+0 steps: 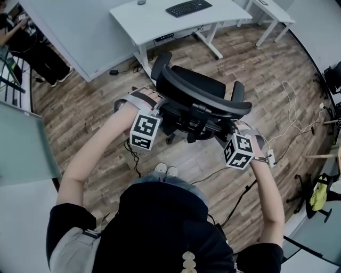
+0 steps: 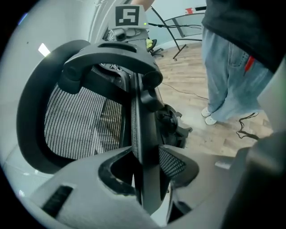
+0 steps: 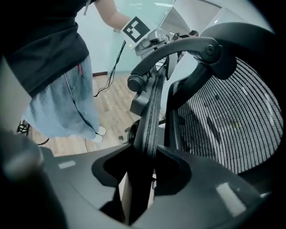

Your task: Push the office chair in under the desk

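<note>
Head view, chair: the office chair (image 1: 197, 88) stands mid-picture on the wooden floor (image 1: 250, 58), with its backrest toward the person. It is not under the desk.
Head view, desk: the white desk (image 1: 154, 24) lies at 12 o'clock from the chair, with a keyboard (image 1: 188, 7) on top.
Head view, in the way: one desk leg (image 1: 141, 53) stands at 11 o'clock from the chair and the other leg's foot (image 1: 212, 42) at 1 o'clock. A power strip (image 1: 164, 37) sits under the desktop edge.
Head view, around: loose cables (image 1: 290, 106) trail at 3 o'clock and a second white table (image 1: 274, 11) stands at 1 o'clock. A seated person (image 1: 21, 42) is at 10 o'clock by the picture's edge.
Head view, tongs: the left gripper (image 1: 159, 105) meets the backrest's rim at 9 o'clock and the right gripper (image 1: 233, 127) meets it at 4 o'clock.
Left gripper view, tongs: the jaws stand partly open, closed on the backrest's thin side edge, which runs upright between them.
Left gripper view, around: the mesh back (image 2: 80, 120) fills 9 o'clock. The person's jeans (image 2: 228, 76) and shoes (image 2: 208, 117) are at 2 o'clock, just beside a floor cable (image 2: 246, 127).
Right gripper view, tongs: the jaws, part-way apart, pinch the opposite edge of the backrest, which fills the gap between them.
Right gripper view, around: the mesh spreads toward 3 o'clock, the jeans hang at 9 o'clock, and the other gripper's marker cube (image 3: 136, 29) shows at 12 o'clock.
</note>
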`<state>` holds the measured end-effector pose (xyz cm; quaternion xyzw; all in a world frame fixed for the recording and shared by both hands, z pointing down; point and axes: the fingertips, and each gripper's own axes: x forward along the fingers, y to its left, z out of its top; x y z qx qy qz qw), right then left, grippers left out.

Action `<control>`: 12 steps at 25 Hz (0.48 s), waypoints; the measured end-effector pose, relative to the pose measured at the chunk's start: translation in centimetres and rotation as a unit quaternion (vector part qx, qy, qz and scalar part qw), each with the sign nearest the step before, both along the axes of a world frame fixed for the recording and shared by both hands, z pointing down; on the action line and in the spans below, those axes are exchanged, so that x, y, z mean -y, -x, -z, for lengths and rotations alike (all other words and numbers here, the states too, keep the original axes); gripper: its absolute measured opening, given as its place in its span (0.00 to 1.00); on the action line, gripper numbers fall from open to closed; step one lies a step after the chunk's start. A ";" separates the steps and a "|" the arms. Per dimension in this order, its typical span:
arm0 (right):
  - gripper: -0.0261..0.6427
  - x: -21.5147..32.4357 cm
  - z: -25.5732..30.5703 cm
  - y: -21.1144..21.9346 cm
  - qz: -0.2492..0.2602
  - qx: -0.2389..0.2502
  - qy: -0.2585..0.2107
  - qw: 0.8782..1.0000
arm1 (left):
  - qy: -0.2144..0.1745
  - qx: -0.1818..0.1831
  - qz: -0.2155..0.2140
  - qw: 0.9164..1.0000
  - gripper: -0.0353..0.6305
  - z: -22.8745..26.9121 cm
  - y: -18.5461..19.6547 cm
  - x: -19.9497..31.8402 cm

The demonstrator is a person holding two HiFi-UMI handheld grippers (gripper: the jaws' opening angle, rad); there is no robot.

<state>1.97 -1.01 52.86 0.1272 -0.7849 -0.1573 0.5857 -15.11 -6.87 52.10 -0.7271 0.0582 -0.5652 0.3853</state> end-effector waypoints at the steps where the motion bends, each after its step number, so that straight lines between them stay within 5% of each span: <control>1: 0.27 -0.1 0.0 0.1 0.002 -0.001 0.001 1.000 | 0.004 0.001 0.003 1.000 0.29 0.0 0.1 -0.1; 12: 0.21 1.1 0.0 -0.3 -0.006 0.027 -0.006 1.000 | 0.040 0.000 0.029 0.999 0.27 -0.2 -0.3 0.8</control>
